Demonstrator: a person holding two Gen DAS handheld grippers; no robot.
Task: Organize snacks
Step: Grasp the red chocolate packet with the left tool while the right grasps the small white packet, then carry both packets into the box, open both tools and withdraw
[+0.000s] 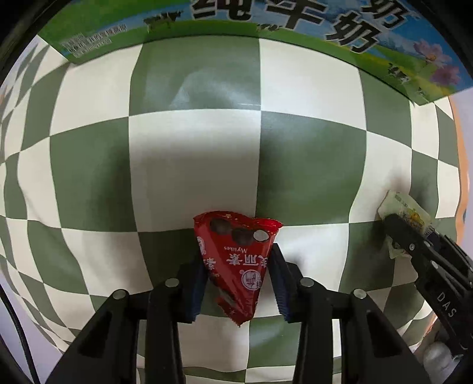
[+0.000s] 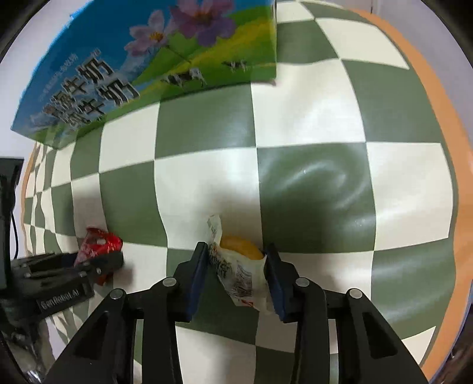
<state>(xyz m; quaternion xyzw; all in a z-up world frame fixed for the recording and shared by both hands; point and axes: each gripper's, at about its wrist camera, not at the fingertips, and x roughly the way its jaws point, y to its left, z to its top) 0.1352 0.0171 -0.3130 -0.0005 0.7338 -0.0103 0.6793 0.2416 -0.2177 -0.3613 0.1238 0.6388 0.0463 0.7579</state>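
My left gripper (image 1: 238, 265) is shut on a red Mylikes chocolate packet (image 1: 236, 260), held above the checkered cloth; it also shows in the right wrist view (image 2: 99, 246) at the left. My right gripper (image 2: 236, 265) is shut on a clear-wrapped yellow cake packet (image 2: 239, 265); the same packet shows in the left wrist view (image 1: 405, 212) at the right, in the right gripper's fingers (image 1: 405, 233). A blue and green milk carton box (image 1: 325, 26) stands at the far side, also in the right wrist view (image 2: 147, 68).
A green and white checkered cloth (image 1: 192, 165) covers the table, with an orange table edge (image 2: 437, 103) at the right. A black device with a cable (image 2: 9, 183) stands at the left edge.
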